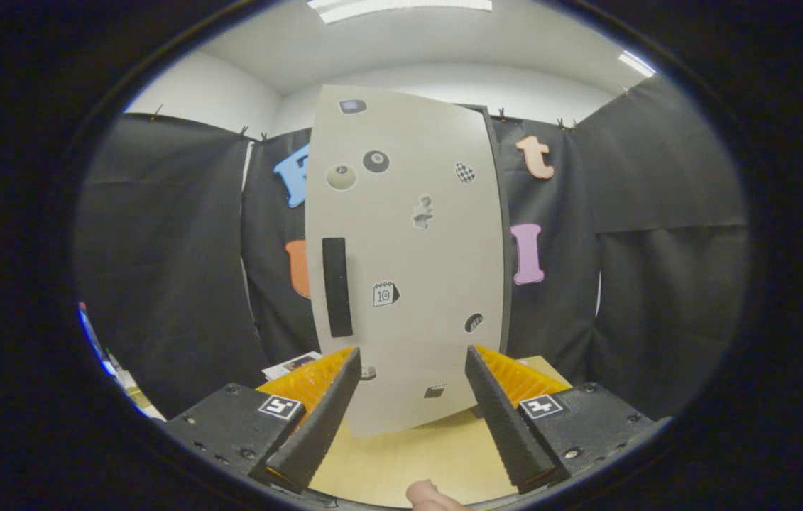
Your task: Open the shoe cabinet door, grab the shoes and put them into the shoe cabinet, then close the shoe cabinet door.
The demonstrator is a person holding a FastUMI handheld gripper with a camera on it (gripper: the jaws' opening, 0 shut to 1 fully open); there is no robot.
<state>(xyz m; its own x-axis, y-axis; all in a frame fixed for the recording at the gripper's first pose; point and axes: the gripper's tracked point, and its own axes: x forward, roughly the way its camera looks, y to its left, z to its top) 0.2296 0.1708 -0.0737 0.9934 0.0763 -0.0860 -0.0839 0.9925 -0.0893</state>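
White cabinet door (408,248) closed, tool (412,358) open

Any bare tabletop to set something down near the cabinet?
Bare table between the open gripper fingers, up to the cabinet door; a fingertip at its near edge. Sliver right of the door. Left is tighter: a card lies there.

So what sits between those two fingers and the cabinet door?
In the gripper view, just bare wooden tabletop lies between the open gripper and the shoe cabinet door.
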